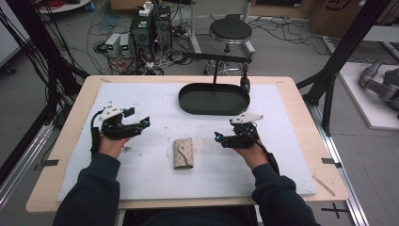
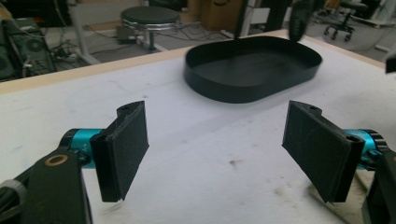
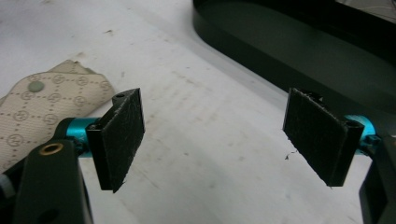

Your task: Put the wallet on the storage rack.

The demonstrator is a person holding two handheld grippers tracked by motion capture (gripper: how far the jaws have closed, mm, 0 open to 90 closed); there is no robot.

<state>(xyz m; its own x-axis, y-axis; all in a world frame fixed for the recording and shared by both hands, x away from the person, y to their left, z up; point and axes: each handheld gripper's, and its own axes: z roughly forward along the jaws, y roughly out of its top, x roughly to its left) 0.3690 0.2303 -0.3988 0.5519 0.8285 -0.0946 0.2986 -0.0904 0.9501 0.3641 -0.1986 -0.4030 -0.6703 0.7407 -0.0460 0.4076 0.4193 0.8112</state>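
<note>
A beige patterned key pouch (image 1: pixel 183 153) with a snap flap lies flat on the white mat, midway between my two hands. My left gripper (image 1: pixel 144 123) hovers to its left, jaws wide open and empty, pointing right. In the left gripper view the open left gripper (image 2: pixel 215 154) faces the black oval tray (image 2: pixel 252 93). My right gripper (image 1: pixel 218 137) is to the right of the pouch, pointing left, also open with nothing between its pads. The right gripper view has the right gripper (image 3: pixel 215 140) over bare mat, the pouch (image 3: pixel 37 107) at its left and the tray wall (image 3: pixel 261 51) above.
The empty black oval tray (image 1: pixel 214 99) sits at the back middle of the white mat (image 1: pixel 282 160), on a wooden table (image 1: pixel 61 155). Beyond the far edge stand a black stool (image 1: pixel 230 30), computer boxes (image 1: pixel 146 28) and cables on the floor.
</note>
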